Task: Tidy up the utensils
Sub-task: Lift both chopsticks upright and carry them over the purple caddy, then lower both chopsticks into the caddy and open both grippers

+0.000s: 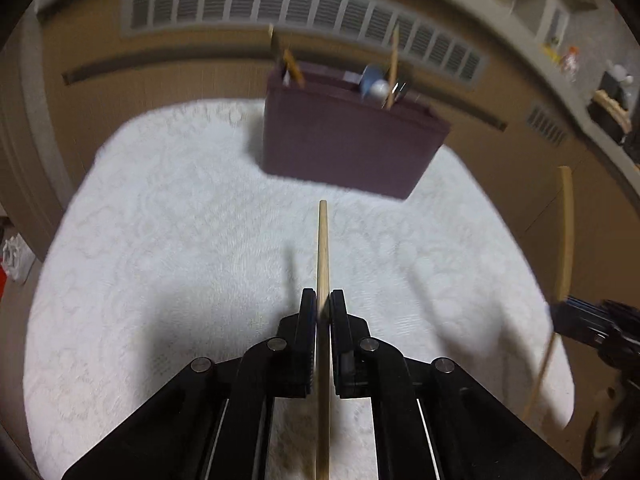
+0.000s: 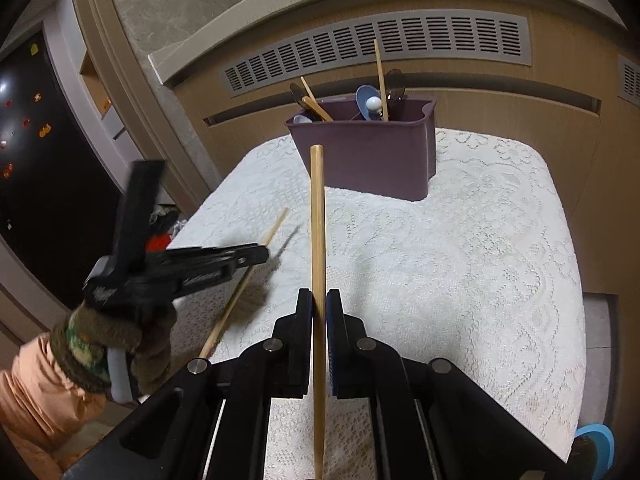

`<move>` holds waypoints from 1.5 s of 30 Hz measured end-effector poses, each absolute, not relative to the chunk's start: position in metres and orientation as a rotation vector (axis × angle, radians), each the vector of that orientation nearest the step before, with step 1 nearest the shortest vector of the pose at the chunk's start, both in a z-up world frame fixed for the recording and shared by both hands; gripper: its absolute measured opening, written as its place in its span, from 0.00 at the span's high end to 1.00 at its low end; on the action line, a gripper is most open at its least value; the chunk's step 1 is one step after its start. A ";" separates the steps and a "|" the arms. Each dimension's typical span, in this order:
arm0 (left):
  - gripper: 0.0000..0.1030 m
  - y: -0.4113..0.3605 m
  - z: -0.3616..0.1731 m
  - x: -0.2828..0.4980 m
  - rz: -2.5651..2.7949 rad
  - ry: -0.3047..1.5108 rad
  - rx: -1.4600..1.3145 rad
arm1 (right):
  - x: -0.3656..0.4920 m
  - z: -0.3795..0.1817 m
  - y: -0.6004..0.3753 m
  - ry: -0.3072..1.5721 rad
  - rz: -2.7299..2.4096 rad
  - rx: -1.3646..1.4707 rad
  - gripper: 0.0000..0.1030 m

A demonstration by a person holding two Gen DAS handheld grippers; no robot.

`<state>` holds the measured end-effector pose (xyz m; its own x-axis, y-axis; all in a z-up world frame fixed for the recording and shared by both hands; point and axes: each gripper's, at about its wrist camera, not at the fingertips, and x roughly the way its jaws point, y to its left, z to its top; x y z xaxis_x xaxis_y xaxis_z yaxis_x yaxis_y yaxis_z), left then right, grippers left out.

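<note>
Both sets of jaws are clamped tight, each on its own wooden chopstick. Left gripper (image 1: 323,304) has its pads pinched on a pale chopstick (image 1: 322,248), the stick running straight out ahead between the fingers and back under the body of the tool. Right gripper (image 2: 319,304) does the same with a slightly darker chopstick (image 2: 317,216), blunt end out front, aimed towards the organizer.

Now, how these will handle: thin, stiff, very light wood, I'd judge, and round in section, so each one wants to roll or pivot between flat pads. Both are gripped somewhere along the shaft with a long length sticking out ahead, and that overhang means any twist of the wrist swings the tip wide. A hold nearer the middle looks like the safest bet, and that's roughly what we have.

Moving outward: the sticks hang above a white lace tablecloth (image 2: 460,264). Past the tips stands the purple utensil caddy (image 2: 372,156), upright on the cloth, well apart from both grippers. It's already carrying chopsticks and spoons, with a blue spoon (image 2: 366,98) and a lone upright chopstick (image 2: 381,80) in its right-hand compartment, more wooden pieces in the left.

In the right wrist view, a gloved hand (image 2: 116,344) holds the left tool off to the side.
</note>
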<state>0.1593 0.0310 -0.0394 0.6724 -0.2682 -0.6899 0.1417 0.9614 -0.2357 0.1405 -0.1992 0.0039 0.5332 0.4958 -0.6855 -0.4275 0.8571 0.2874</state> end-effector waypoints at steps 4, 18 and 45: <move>0.94 0.036 0.011 0.136 -0.244 0.650 -0.187 | 0.135 0.019 -0.202 0.797 0.542 0.112 0.93; 0.94 0.026 0.220 0.181 -0.311 0.209 -0.068 | 0.179 0.199 -0.188 0.357 0.452 0.011 0.93; 0.89 0.006 0.035 0.385 -0.281 0.588 -0.109 | 0.363 0.044 -0.164 0.637 0.313 0.052 0.93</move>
